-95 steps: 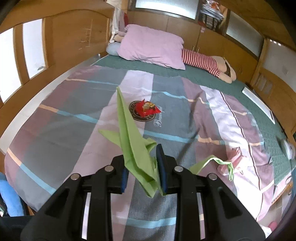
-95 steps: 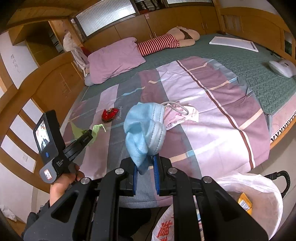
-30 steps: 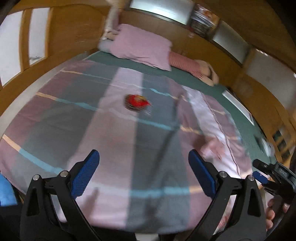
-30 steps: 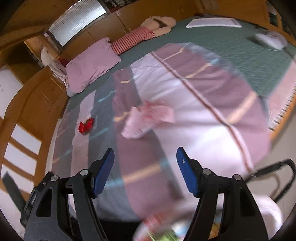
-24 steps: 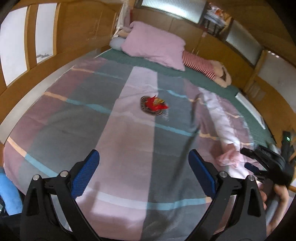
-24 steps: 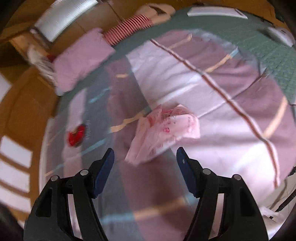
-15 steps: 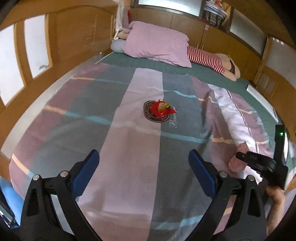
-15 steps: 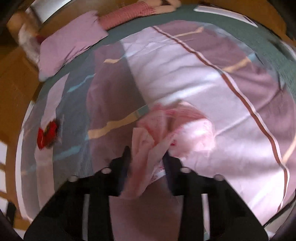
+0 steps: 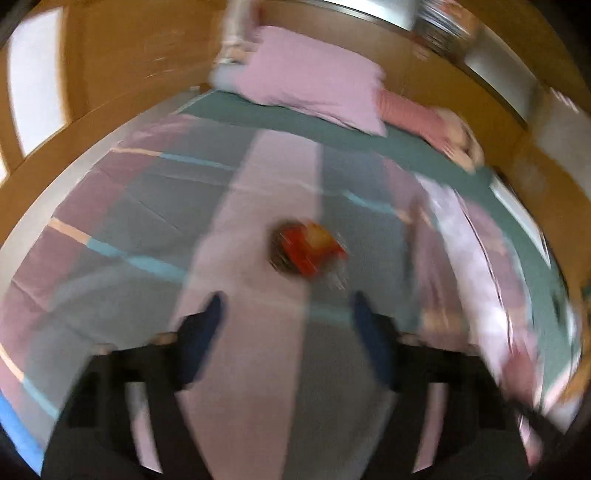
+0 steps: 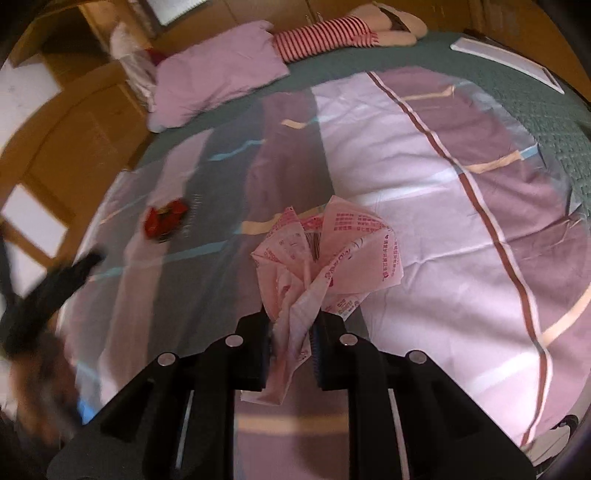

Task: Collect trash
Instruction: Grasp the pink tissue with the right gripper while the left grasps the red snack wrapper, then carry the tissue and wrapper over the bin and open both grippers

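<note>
My right gripper [image 10: 290, 341] is shut on a crumpled pink plastic wrapper [image 10: 325, 251] with red print, which rises from the striped bedspread [image 10: 424, 155]. A red crumpled wrapper [image 10: 164, 219] lies on the bedspread to the left; it also shows in the blurred left wrist view [image 9: 308, 247], a little ahead of my left gripper [image 9: 288, 325]. The left gripper is open and empty above the bedspread [image 9: 147, 229].
A pink pillow [image 10: 218, 88] and a striped-shirted stuffed doll [image 10: 343, 27] lie at the head of the bed. A white flat device [image 10: 506, 62] lies on the green sheet at far right. Wooden walls [image 9: 110, 66] enclose the bed.
My right gripper has closed on the pink wrapper and begun lifting it. My left gripper, open throughout, has moved toward the red wrapper and is in fast motion.
</note>
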`<state>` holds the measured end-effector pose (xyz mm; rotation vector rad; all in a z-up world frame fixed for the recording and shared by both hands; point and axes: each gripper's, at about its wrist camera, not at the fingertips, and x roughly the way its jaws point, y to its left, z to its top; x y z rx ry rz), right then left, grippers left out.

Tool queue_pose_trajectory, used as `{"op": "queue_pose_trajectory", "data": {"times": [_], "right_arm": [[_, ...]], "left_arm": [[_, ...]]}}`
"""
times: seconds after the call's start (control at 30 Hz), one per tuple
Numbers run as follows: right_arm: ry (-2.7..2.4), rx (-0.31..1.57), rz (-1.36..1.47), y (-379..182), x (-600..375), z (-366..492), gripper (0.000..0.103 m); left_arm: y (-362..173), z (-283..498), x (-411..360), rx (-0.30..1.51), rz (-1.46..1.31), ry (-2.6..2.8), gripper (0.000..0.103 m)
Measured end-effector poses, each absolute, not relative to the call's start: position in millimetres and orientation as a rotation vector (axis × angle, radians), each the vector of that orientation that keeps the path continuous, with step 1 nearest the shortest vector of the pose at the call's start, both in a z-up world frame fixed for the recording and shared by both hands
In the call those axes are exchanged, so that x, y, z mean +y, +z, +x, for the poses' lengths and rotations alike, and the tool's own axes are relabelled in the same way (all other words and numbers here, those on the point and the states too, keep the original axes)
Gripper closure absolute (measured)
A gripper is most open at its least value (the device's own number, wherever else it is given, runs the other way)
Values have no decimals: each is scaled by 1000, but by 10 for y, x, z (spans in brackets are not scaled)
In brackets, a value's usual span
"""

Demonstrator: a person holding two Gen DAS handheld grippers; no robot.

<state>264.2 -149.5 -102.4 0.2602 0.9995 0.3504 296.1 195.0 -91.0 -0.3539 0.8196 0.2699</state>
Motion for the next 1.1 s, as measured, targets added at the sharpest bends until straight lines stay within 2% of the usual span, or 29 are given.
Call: {"op": "queue_pose_trajectory", "data": {"times": [0.07,0.13,0.17,0.2,0.37,0.43,0.5,0.53,0.77,0.93,1.1], "right_arm": [[370,989,288,-952,-1623,2501,84],[362,970,313,-893,-1794,2337,84],[349,962,323,-873,-1874,2266,84],[337,957,327,-859,-1925,2224,84],[278,927,345,-795,-2180,1951,84],[265,922,353,-781,-2244,1874,84],[246,911,336,-751,-2293,1799,84],[239,905,324,-736,-2302,1773,84],[247,870,309,-647,-2331,1603,84],[277,835,265,-529,-2281,1359,84],[310,845,221,-428,-2275,1032,84]], "left_arm": [[-961,3177,2083,824,-380,273,40],[-1032,3408,2097,837,-356,251,31],[-1077,3522,2063,850,-334,237,22],[-1118,3608,2029,858,-317,228,17],[-1465,4070,1754,956,-198,209,15],[-1630,4164,1674,995,-164,204,27],[-1717,4179,1628,1022,-147,186,78],[-1718,4148,1615,1017,-147,181,83],[-1013,3459,1433,790,-128,167,87],[-450,2438,996,671,-84,175,86],[-329,1286,486,651,-104,134,86]]}}
